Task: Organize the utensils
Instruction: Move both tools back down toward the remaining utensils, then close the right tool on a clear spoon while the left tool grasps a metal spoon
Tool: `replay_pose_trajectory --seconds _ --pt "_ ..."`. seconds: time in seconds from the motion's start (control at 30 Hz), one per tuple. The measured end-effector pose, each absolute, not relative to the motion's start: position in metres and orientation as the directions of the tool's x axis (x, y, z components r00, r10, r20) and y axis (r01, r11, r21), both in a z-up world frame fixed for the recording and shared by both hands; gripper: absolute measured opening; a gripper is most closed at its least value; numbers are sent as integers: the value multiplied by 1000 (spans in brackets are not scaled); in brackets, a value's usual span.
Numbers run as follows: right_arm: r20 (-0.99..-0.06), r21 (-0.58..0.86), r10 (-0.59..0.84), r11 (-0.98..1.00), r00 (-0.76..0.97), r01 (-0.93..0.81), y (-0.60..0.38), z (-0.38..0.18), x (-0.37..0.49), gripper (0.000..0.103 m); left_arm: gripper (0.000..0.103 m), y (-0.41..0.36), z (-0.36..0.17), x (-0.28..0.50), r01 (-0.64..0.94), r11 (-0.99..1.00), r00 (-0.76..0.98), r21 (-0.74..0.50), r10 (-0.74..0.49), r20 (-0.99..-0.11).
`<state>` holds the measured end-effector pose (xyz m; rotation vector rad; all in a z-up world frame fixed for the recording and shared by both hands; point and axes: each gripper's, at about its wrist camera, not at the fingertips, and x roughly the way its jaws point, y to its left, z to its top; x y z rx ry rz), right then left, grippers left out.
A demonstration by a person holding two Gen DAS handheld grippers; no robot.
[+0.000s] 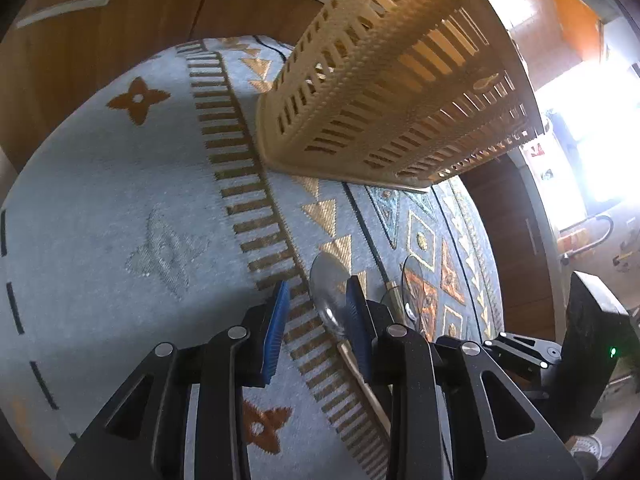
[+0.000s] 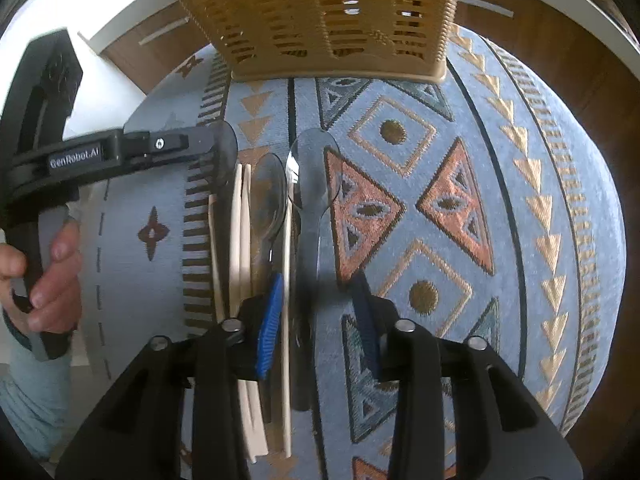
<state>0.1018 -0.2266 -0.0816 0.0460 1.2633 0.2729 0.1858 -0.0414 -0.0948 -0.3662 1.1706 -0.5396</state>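
Here, in the left wrist view, the left gripper (image 1: pixel 316 312) points down at a patterned blue rug (image 1: pixel 112 200), its blue pads apart with bare rug between them and nothing held. A clear plastic spoon (image 1: pixel 329 280) lies just inside the right-hand pad, bowl toward 12 o'clock, its long axis running down toward 5 o'clock beside a pale stick (image 1: pixel 366 384). The slotted tan basket (image 1: pixel 384 92) stands at 1 o'clock, well apart. In the right wrist view, the right gripper (image 2: pixel 320 312) hangs over the utensils, pads parted; a second clear spoon (image 2: pixel 314 184) lies between them, bowl toward the basket (image 2: pixel 320 20) at 12 o'clock, handle toward 6, and whether the pads press on it I cannot tell. Pale sticks (image 2: pixel 240 240) and the first spoon lie parallel at 9 o'clock, where a hand (image 2: pixel 44 276) holds the other gripper.
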Motion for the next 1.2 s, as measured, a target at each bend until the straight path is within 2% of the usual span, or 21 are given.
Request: replay_pose_trajectory --seconds 0.37,0.4,0.43,0.47,0.5,0.53,0.57,0.77,1.03,1.13,1.2 --pt "-936 122 188 966 296 -228 -210 -86 107 28 30 -64 -90 185 240 834 307 -497 -551 -776" --pt "-937 123 190 966 295 -229 -210 -86 107 25 30 -67 -89 184 246 842 312 -480 -538 -783" --pt "-937 121 188 966 295 -230 -209 -86 108 23 27 -72 -88 183 251 849 317 -466 -527 -789" --pt "-938 118 185 965 292 -233 -209 -87 108 15 24 -75 -88 183 254 860 323 -442 -506 -799" --pt "-940 118 184 965 289 -234 -207 -89 109 11 16 -77 -88 182 254 873 333 -416 -483 -810" --pt "-939 108 177 966 296 -234 -206 -89 109 10 6 -80 -87 181 254 885 342 -389 -459 -820" --pt "-938 103 174 966 299 -238 -206 -89 108 10 3 -80 -87 180 255 890 345 -377 -448 -825" --pt "-935 105 174 968 309 -226 -214 -89 101 10 2 -81 -85 181 300 878 324 -373 -462 -826" --pt "-933 123 169 980 319 -159 -243 -89 94 10 0 -47 -74 183 365 817 226 -447 -543 -809" --pt "-934 127 169 981 315 -149 -249 -90 89 10 1 -33 -81 181 400 806 153 -436 -527 -836" --pt "-933 137 176 980 313 -142 -253 -90 86 10 2 -28 -87 180 406 831 157 -381 -474 -866"
